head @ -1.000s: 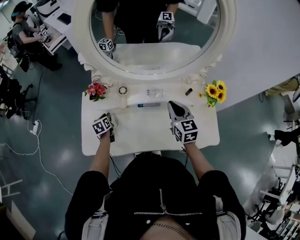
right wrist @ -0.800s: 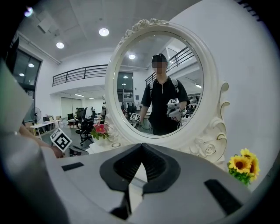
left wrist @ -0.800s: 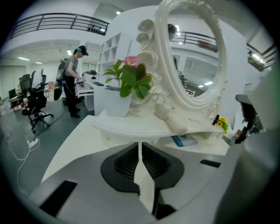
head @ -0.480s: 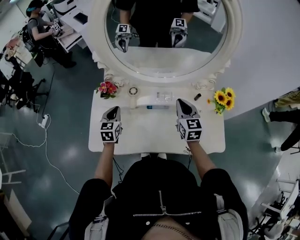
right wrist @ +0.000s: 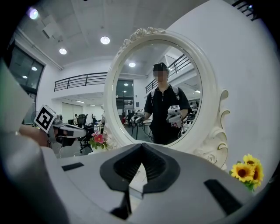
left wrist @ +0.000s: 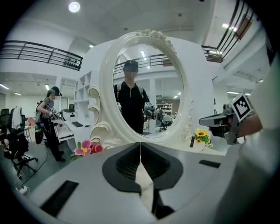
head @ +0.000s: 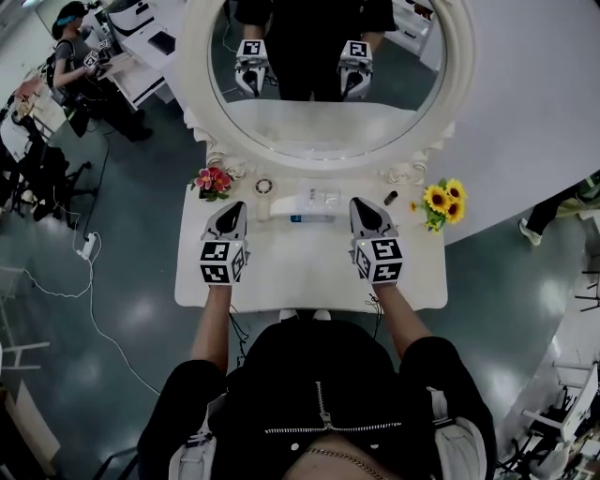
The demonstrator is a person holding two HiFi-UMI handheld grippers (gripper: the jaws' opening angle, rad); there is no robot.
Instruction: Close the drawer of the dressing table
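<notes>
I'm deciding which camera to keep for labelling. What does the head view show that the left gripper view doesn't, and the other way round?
Only the head view: the pale box with a blue stripe and the small ring-shaped object on the white tabletop.
Only the left gripper view: the round ceiling lamp and the dark balcony railing.
Both: the white-framed oval mirror, pink flowers, yellow sunflowers, the left tool, shut and empty, and the right tool.
</notes>
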